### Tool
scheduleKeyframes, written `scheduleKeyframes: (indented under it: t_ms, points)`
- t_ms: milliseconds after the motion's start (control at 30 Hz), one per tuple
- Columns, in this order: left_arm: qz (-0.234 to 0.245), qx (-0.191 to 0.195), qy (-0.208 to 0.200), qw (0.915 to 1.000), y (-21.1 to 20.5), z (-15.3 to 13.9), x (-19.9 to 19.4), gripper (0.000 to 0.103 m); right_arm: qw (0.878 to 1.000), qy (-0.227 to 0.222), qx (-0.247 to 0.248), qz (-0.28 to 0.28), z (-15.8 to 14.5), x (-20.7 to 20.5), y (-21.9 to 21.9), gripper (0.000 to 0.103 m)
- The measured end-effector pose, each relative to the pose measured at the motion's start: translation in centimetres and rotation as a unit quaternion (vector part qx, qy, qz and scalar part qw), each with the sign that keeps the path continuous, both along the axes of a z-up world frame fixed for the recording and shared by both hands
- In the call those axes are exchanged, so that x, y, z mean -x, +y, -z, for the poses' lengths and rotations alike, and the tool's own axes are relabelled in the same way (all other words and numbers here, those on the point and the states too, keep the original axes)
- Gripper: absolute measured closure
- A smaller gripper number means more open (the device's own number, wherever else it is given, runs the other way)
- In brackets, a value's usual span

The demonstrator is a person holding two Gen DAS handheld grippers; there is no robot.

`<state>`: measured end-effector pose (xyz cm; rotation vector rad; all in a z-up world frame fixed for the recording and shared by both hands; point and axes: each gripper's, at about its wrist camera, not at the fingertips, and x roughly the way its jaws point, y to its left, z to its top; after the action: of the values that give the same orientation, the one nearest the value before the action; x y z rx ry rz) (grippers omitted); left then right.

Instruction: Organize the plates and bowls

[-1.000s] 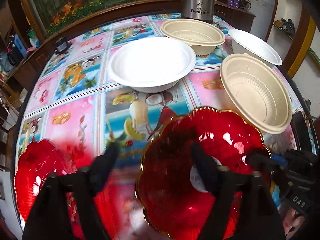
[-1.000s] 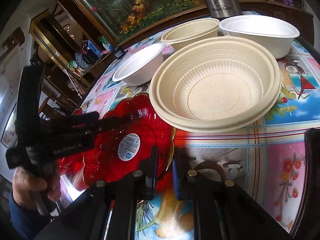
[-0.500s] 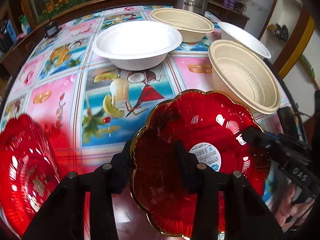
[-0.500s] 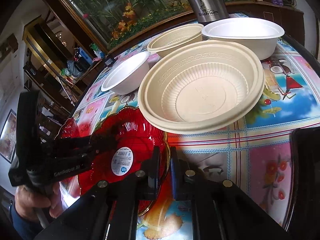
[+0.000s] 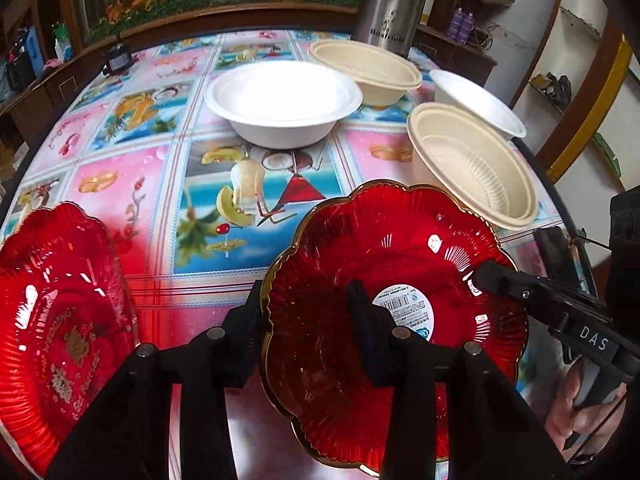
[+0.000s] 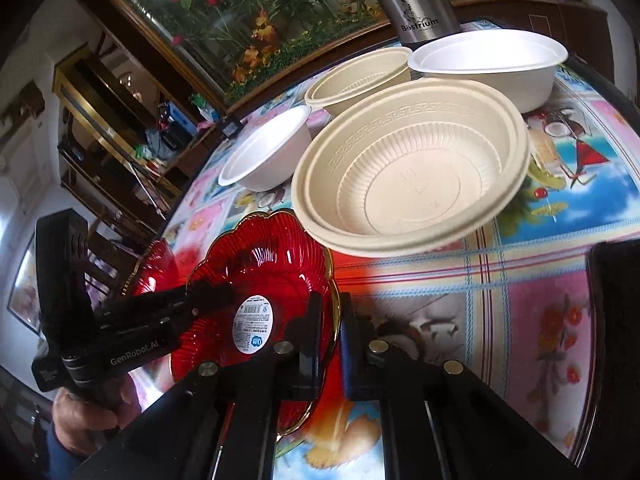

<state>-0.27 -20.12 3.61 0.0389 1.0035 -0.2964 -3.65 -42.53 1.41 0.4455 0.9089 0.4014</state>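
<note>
Plate [image 5: 360, 288], the red scalloped one with the gold rim and a barcode sticker at its middle, sits on the patterned tablecloth [image 5: 240, 200] at the near edge of the table, and both grippers have it. The right gripper [image 6: 340, 320] is pinched tight on the plate's right rim, its two fingers squeezed together with the gold edge between them. The left gripper [image 5: 308, 320] straddles the opposite rim, one finger outside and one inside the dish; its jaws have just been closing, and they now look drawn in on the rim, though I cannot be sure how firmly the pads press. A hand [image 6: 92, 412] grips the left tool's handle. To the plate's left, near but apart, lies a second red plate [image 5: 60, 320] with gold lettering. Just beyond the plate's far right edge stands a beige bowl [image 6: 408, 168], whose rim seems to overhang the plate's edge; farther back are a white bowl [image 5: 284, 100], another beige bowl [image 5: 368, 68] and a second white bowl [image 6: 488, 60], with a steel flask [image 6: 420, 0] behind them. To my eye the step in hand is securing this plate with two grips. Next it likely wants lifting level, clear of the beige bowl, and carrying left to stack on the other red plate.
</note>
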Motion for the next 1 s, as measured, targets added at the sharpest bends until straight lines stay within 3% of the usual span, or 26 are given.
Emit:
scheduleKeyframes:
  t_ms: [300,567,833,1000]
  points:
    - [-0.018,0.03,-0.025,0.9991,2.7,-2.6,1.7,0.065,0.999,-0.03,0.003,-0.013,-3.0,1.2,1.5,0.096]
    - [-0.063,0.058,-0.057,0.9947,7.8,-5.0,3.5,0.065,0.997,-0.054,0.013,-0.05,-5.7,1.0,5.6,0.096]
    - [-0.143,0.068,-0.078,0.9843,15.8,-5.8,5.4,0.065,0.989,-0.081,0.025,-0.12,-8.2,0.0,13.5,0.096]
    - [-0.188,0.073,-0.068,0.9772,20.0,-4.5,5.7,0.065,0.984,-0.07,0.028,-0.161,-7.7,-1.1,19.2,0.096]
